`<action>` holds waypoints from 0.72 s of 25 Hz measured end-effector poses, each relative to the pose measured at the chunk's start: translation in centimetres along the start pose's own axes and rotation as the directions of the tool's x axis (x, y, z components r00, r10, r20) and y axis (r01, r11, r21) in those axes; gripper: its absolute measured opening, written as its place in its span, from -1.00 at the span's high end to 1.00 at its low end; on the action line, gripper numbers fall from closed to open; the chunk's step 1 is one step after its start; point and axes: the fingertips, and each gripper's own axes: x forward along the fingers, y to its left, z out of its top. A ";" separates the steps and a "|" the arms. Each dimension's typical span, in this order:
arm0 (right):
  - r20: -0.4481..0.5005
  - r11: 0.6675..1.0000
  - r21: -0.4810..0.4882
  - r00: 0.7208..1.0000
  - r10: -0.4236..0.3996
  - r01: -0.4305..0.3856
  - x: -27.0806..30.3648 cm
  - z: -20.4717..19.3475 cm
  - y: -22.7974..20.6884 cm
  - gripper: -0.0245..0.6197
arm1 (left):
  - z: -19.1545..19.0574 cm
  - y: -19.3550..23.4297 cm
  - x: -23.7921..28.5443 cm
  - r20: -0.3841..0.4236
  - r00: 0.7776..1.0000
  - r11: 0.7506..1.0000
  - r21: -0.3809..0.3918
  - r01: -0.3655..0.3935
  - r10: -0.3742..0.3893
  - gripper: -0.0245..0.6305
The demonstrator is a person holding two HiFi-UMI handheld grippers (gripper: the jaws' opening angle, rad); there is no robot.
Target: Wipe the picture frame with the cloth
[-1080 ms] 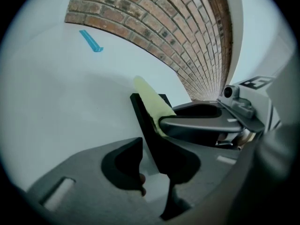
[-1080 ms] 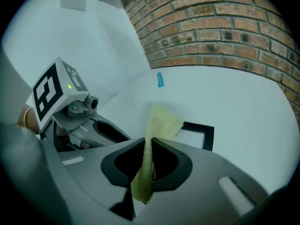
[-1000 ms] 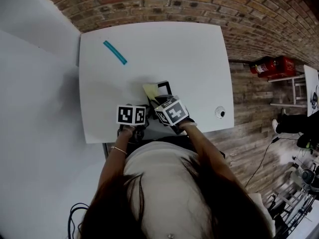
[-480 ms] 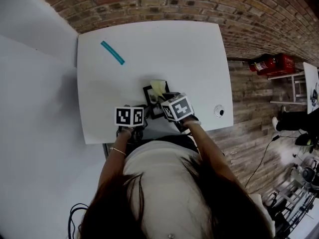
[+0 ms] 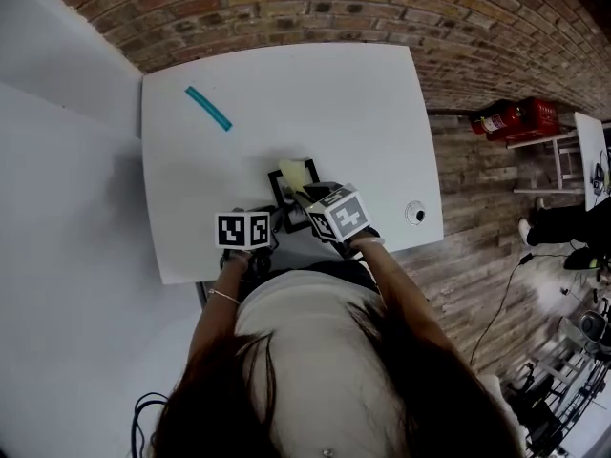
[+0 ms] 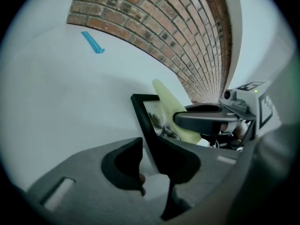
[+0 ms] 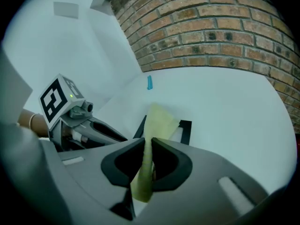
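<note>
Holding picture frame [image 6: 139, 111] by near black edge: I read left gripper [image 6: 149, 153] jaws as clamped on it. Frame sits near front edge of white table [image 5: 315, 103]. Right gripper [image 7: 147, 144] jaws pinched together on yellow cloth [image 7: 159, 121], which lies over frame's picture.

Count: one frame, one cloth, one teal strip [image 5: 208, 109] at far left of table, one small round object [image 5: 415, 214] near right edge, two black-and-white marker cubes [image 5: 243, 229].

Red fire extinguisher [image 5: 506, 122] on floor by brick wall [image 5: 382, 8].

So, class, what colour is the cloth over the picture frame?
Pale yellow. The cloth shows best in the right gripper view.
</note>
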 end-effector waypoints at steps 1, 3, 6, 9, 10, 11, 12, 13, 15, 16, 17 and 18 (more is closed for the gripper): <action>-0.005 1.000 -0.010 1.000 0.008 -0.008 0.1 -0.1 0.5 0.79 | 0.0 -0.1 0.0 0.001 1.000 1.000 -0.001 0.002 -0.002 0.63; -0.023 0.999 -0.026 0.999 0.025 -0.026 0.3 -0.7 1.5 0.79 | 0.0 -0.1 0.0 0.000 1.000 1.000 -0.001 0.004 -0.004 0.63; -0.065 0.997 -0.041 0.996 0.059 -0.062 1.1 -1.9 2.8 0.79 | 0.1 0.0 0.0 -0.002 1.000 1.000 0.001 0.006 -0.006 0.63; -0.108 0.996 -0.039 0.991 0.072 -0.077 1.7 -3.1 3.3 0.79 | 0.0 -0.1 0.0 -0.001 1.000 1.000 0.003 0.008 -0.008 0.63; -0.110 0.997 -0.031 0.991 0.071 -0.075 1.8 -3.3 3.3 0.79 | 0.0 -0.1 0.1 -0.002 1.000 1.000 0.003 0.009 -0.009 0.63; -0.107 0.997 -0.021 0.992 0.068 -0.071 1.8 -3.4 3.1 0.79 | 0.0 -0.1 0.1 -0.002 1.000 1.000 0.003 0.010 -0.010 0.63; -0.104 0.998 -0.012 0.993 0.063 -0.064 1.8 -3.5 2.9 0.79 | 0.0 -0.1 0.1 -0.002 1.000 1.000 0.003 0.010 -0.010 0.63; -0.100 0.998 -0.006 0.994 0.054 -0.055 1.7 -3.4 2.6 0.79 | 0.0 -0.1 0.1 -0.002 1.000 1.000 0.003 0.010 -0.010 0.63; -0.089 0.999 0.005 0.995 0.033 -0.033 1.4 -3.3 1.8 0.79 | 0.1 0.0 0.0 -0.003 1.000 1.000 0.003 0.012 -0.012 0.63; -0.083 1.000 0.016 0.996 0.023 -0.022 1.3 -3.4 1.4 0.79 | 0.1 0.0 0.0 -0.003 1.000 1.000 0.003 0.013 -0.013 0.63; -0.078 1.000 0.030 0.997 0.012 -0.010 1.1 -3.4 0.9 0.79 | 0.1 0.0 0.0 -0.005 1.000 1.000 0.004 0.013 -0.013 0.63; -0.073 0.999 0.044 0.997 -0.001 0.005 0.8 -3.4 0.4 0.79 | 0.1 0.0 0.0 -0.006 1.000 1.000 0.004 0.013 -0.013 0.63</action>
